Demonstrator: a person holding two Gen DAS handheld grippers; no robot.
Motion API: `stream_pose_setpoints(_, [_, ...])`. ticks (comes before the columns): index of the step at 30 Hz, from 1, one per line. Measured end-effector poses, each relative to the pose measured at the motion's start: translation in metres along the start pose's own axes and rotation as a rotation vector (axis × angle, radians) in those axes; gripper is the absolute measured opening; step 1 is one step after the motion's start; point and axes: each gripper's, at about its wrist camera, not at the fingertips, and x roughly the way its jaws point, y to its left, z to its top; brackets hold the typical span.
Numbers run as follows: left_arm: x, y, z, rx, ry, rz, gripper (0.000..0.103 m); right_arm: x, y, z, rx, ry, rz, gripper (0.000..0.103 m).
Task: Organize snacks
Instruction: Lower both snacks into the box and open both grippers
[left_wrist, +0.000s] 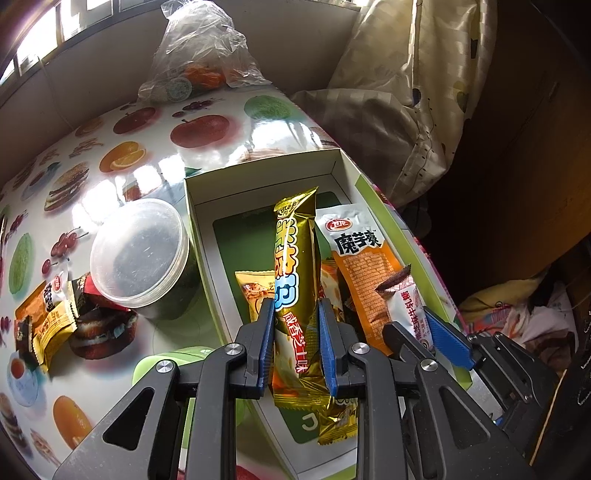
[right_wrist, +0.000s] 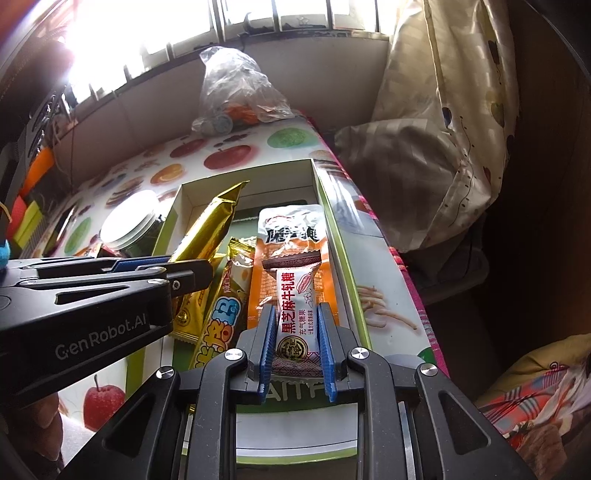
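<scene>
Gold foil, crinkled and glossy: long stick-shaped snack bar (left_wrist: 295, 266), clenched between the blue ribbed pads of the left tool (left_wrist: 296, 345), raised at a tilt above the box (left_wrist: 199, 229).
White plastic wrapper, red lettering, twisted brown ends: nougat candy (right_wrist: 295, 314), gripped by the right tool (right_wrist: 296, 345), held low over the box interior.
Box: shallow rectangular cardboard tray, white walls, green floor panel, on the bench (left_wrist: 155, 122) near its right edge.
Contents lying flat inside: orange-and-white konjac snack pouch (left_wrist: 364, 258), matte with a serrated top; small yellow packet (left_wrist: 253, 291); second gold bar (right_wrist: 221, 325) with blue lettering.
Bench cover: glossy oilcloth printed with apples, oranges and burgers, strongly reflective.
Round clear plastic tub (left_wrist: 142, 251), frosted lid, dark contents, just left of the box.
Small loose packets (left_wrist: 55, 317), orange, yellow and dark, beside the tub at the bench's left.
Crumpled transparent plastic bag (left_wrist: 207, 51), at the far end of the bench.
Cream patterned bedding (left_wrist: 406, 92), beyond the right edge.
</scene>
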Motion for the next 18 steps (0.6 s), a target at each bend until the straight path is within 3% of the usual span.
stream_pose_setpoints(18, [-0.0018, -0.0006, 0.0014, 0.007, -0.005, 0.008, 0.025, -0.0042, -0.0013, -0.0009, 0.015, -0.003, 0.002, 0.032])
